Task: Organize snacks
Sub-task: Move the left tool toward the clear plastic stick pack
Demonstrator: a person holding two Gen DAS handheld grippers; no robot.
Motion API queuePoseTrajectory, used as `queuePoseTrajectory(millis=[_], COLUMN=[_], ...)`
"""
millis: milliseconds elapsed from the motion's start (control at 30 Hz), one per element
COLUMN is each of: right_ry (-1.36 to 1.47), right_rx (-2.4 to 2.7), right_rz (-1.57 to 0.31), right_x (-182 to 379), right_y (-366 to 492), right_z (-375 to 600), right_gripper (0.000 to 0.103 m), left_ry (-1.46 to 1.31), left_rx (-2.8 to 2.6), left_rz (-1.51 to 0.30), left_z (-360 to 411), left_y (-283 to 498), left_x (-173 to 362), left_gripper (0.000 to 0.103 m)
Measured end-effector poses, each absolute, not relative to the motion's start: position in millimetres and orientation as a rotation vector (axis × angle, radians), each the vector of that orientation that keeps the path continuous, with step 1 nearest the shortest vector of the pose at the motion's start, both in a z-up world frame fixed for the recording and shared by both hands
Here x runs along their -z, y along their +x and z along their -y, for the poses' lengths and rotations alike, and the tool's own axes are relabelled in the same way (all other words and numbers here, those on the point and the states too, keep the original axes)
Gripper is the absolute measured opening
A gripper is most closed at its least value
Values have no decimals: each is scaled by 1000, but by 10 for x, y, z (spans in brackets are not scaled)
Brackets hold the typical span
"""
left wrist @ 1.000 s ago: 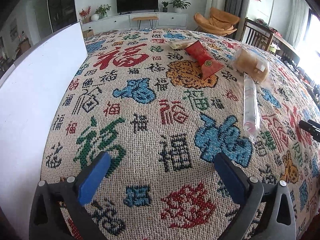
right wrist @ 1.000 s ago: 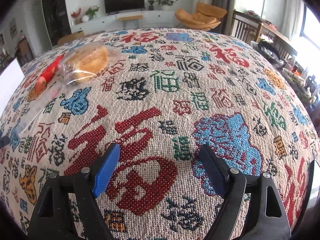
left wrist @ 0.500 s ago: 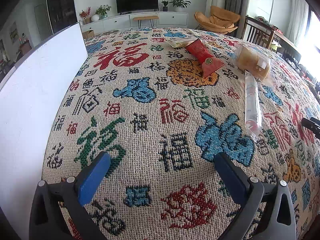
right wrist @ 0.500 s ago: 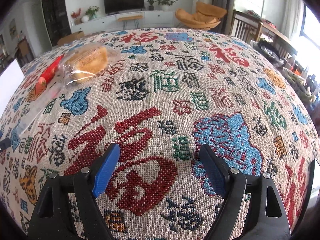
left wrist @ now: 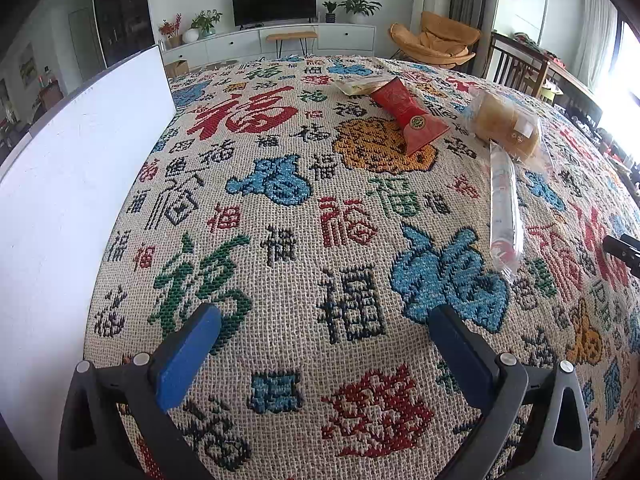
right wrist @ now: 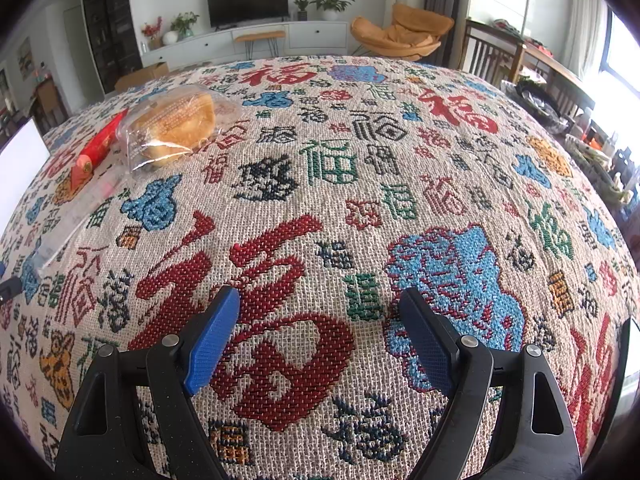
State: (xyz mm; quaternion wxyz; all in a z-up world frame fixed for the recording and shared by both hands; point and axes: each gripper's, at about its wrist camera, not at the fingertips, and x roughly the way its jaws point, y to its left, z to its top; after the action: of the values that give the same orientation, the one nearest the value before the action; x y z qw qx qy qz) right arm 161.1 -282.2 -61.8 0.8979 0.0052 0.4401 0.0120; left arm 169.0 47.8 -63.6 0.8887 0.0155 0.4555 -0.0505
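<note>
left gripper point(left wrist: 324, 340) jaws spread, empty | right gripper point(right wrist: 320, 328) likewise, readied for picking | bun point(left wrist: 506, 126), red pack point(left wrist: 412, 116), tube point(left wrist: 503, 204) scattered upper right, unsorted | tabletop point(left wrist: 280, 280) covered

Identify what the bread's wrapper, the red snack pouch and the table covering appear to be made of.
Bread's wrapper: thin clear plastic film, glossy, with creases and glare. Red snack pouch: probably printed plastic or foil laminate, smooth with a slight sheen and a flat crimped end. Table covering: coarse woven fabric, matte, its weave plainly visible.
</note>
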Motion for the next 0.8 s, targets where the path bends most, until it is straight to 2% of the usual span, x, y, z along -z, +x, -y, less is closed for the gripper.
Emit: queuePoseTrajectory(millis=[800], right_ry=[12], right_rx=[-26], right_rz=[-911], right_x=[620], right_y=[1610], right_z=[2827], right_gripper=[85], left_ry=[27], left_rx=[110], left_rz=[-946], left_z=[-480], left_y=[1688], left_x=[636], left_gripper=[103])
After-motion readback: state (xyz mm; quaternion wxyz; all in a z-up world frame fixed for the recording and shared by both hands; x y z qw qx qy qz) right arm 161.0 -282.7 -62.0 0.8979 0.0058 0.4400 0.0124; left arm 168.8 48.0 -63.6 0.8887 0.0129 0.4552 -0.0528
